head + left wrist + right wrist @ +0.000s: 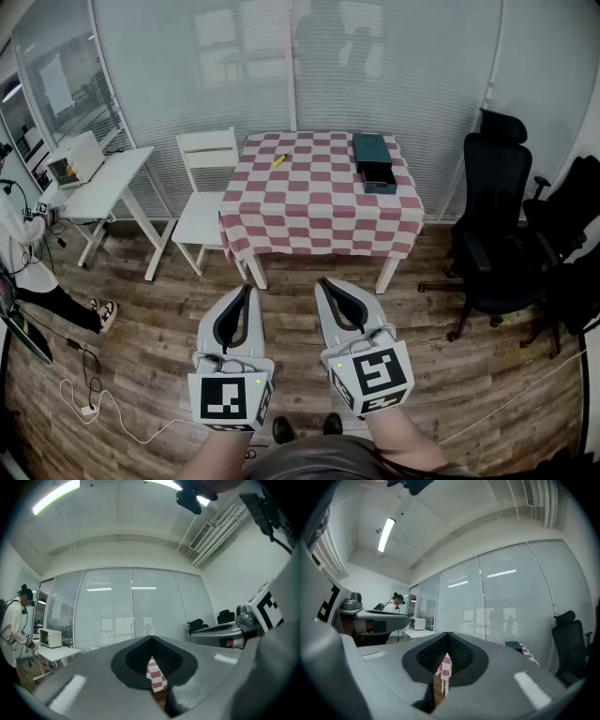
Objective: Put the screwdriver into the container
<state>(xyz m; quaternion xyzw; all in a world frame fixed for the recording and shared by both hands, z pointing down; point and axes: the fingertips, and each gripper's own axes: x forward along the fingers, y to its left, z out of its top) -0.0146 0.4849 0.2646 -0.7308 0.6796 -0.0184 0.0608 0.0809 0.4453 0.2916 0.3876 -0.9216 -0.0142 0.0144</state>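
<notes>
- Head view: a person stands on a wood floor, well apart from a counter (319, 202) covered in a red and white checked cloth.
- The screwdriver (278, 160), small with a yellow handle, lies on the far left part of the counter.
- The container (379, 175), a dark green open box, sits at the far right of the counter, well apart from the screwdriver. A flat dark green piece, perhaps its lid, lies just behind it.
- The left gripper (248, 290) and the right gripper (324, 281) are held low, side by side in front of the person's body, pointing toward the counter.
- Left gripper view: the jaws are closed tip to tip with nothing held. Only a sliver of the checked cloth shows through the hollow between them.
- Right gripper view: the jaws likewise meet at the tips and grip nothing.
- A white chair (208, 192) stands at the counter's left side, and a black office chair (495, 220) stands to its right.
- Progress, as a judgement: the task has not begun. Nothing is picked up or touched. What is left is everything: walking up to the counter, opening a pair of jaws, gripping the screwdriver, carrying it across and releasing it into the container.
</notes>
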